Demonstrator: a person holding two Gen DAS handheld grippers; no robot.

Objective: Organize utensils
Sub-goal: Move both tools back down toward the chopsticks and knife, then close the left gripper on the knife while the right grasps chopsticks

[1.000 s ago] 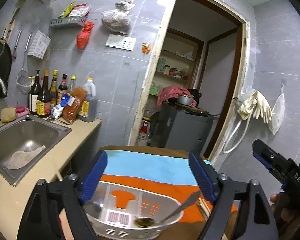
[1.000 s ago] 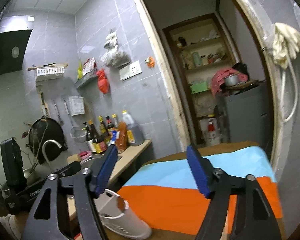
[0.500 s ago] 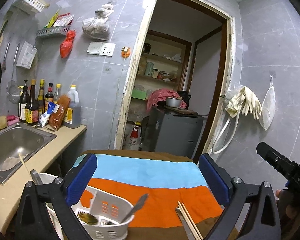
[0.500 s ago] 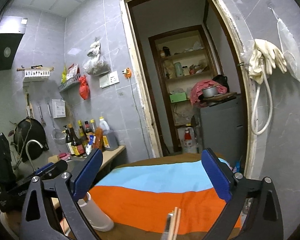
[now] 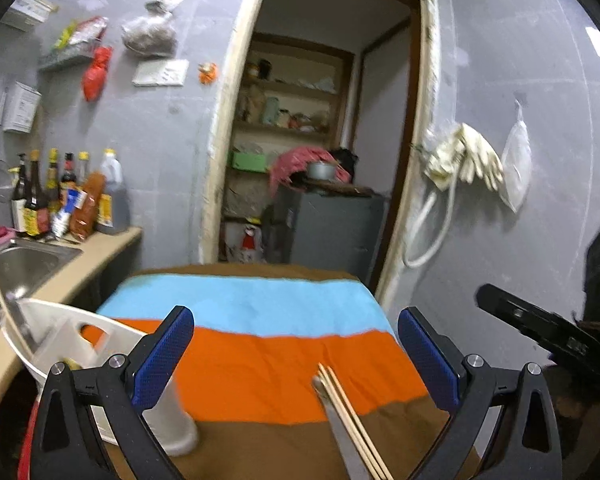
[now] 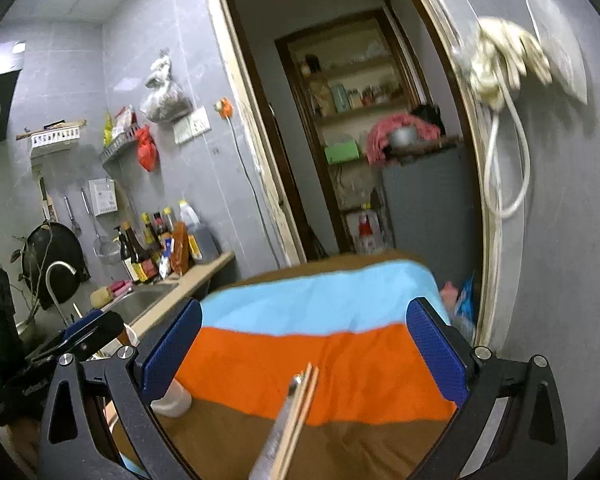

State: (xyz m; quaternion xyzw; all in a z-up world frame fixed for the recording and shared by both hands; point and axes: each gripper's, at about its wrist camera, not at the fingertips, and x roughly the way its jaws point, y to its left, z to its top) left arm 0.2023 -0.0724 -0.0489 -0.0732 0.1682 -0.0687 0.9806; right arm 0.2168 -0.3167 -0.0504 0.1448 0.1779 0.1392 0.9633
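Left tongs (image 5: 296,354): spread wide, nothing between the blue pads. They have just been opening. Right tongs (image 6: 304,352): also spread wide and empty, likewise just opened.

Nearest, on the brown strip of the striped cloth (image 5: 260,364) covering the counter: a pair of wooden chopsticks (image 5: 350,416) lying side by side, touching a flat metal utensil handle (image 5: 342,436) just left of them. In the right wrist view the same chopsticks (image 6: 298,416) and metal handle (image 6: 278,428) run from the bottom edge up toward the orange band, tips resting on it. Both lie between the spread pads of each pair of tongs, untouched.

Left of these: white plastic utensil holder (image 5: 100,344), upright on its foot, at the left edge of the cloth. A single chopstick (image 5: 4,312) leans out of it to the left. A metal utensil end shows beside that stick; other contents blurred. In the right view only the holder's base (image 6: 172,400) shows behind the left pad.

The other gripper's black body (image 5: 548,336) sits at the right of the left view.

Further: steel sink (image 5: 16,268) set in a beige worktop, sauce bottles (image 5: 60,196) in a row at the wall.

Farthest: open doorway (image 5: 324,140) onto shelves and a grey cabinet; pale rubber gloves (image 5: 468,160) hanging on the right wall.
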